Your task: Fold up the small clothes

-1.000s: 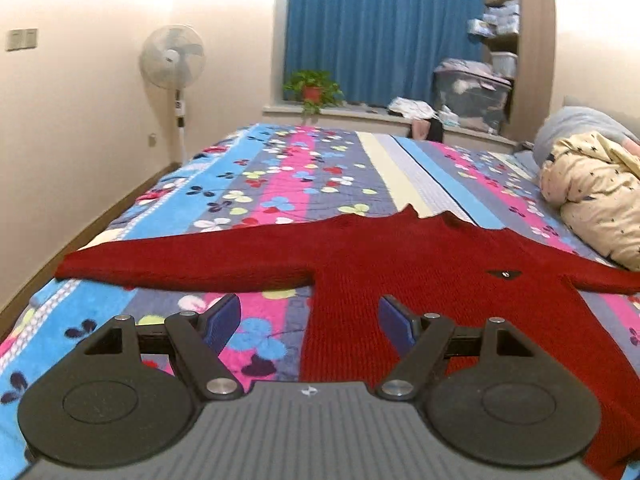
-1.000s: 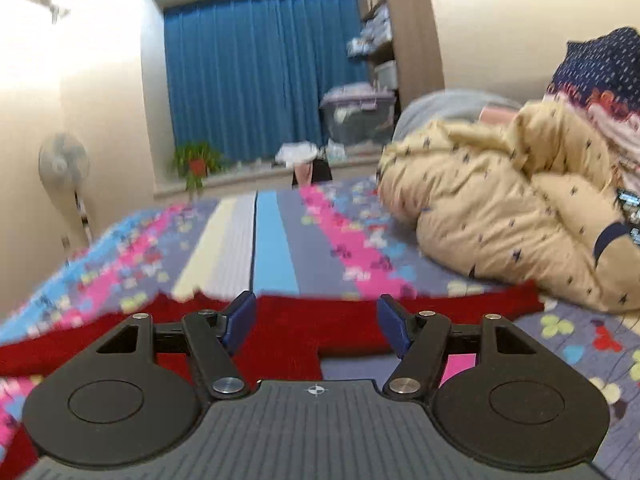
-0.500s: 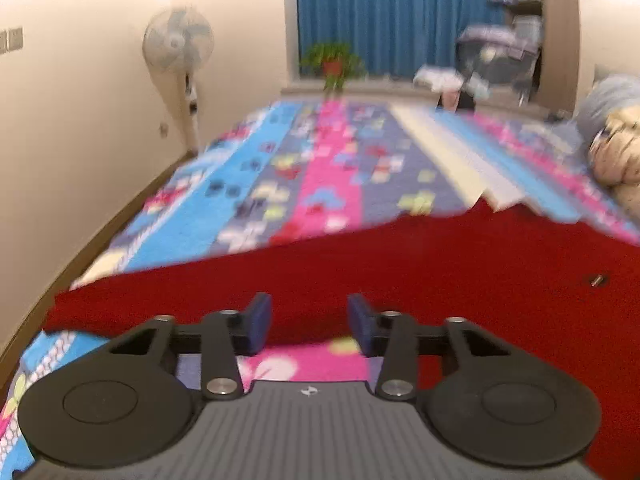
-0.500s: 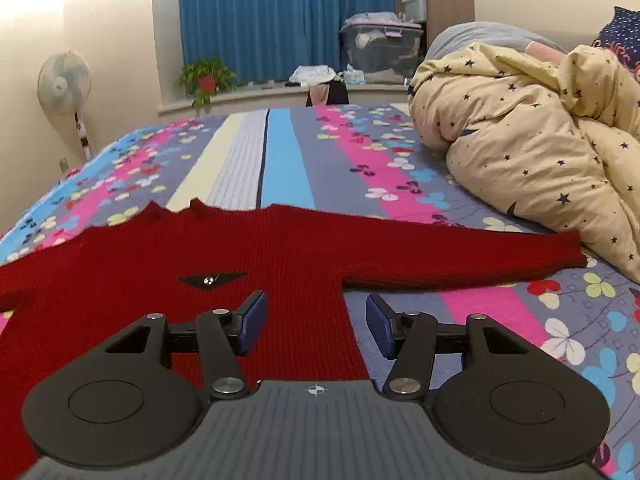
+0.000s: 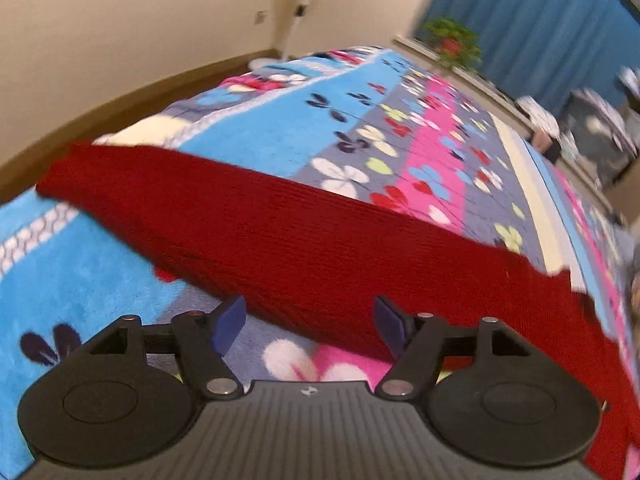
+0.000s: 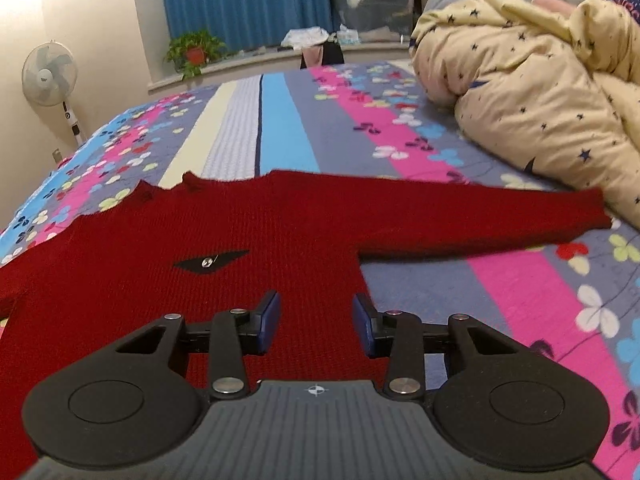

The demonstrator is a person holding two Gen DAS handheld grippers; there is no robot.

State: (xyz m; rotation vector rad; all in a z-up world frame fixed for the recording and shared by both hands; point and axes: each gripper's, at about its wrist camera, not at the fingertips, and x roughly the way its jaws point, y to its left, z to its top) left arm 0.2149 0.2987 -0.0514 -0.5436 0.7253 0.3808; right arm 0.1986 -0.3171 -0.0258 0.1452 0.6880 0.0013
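Note:
A small dark red knit sweater [image 6: 248, 232] lies flat on the striped flowered bedspread [image 6: 500, 292], sleeves spread out, with a small black patch on its chest. In the left wrist view its left sleeve [image 5: 248, 224] runs across the frame. My left gripper [image 5: 308, 322] is open and empty, just before the sleeve's lower edge, tilted. My right gripper [image 6: 316, 320] is open and empty, low over the sweater's right side near the armpit.
A bunched cream quilt with stars [image 6: 540, 92] lies on the bed just beyond the right sleeve's cuff. A standing fan [image 6: 50, 76], a potted plant [image 6: 194, 50] and storage boxes [image 6: 372, 0] stand beyond the bed. The bed's left edge meets the floor [image 5: 120, 100].
My left gripper has swung left and down toward the left sleeve and its jaws have opened wider. My right gripper has moved closer over the sweater's right side, jaws a little narrower.

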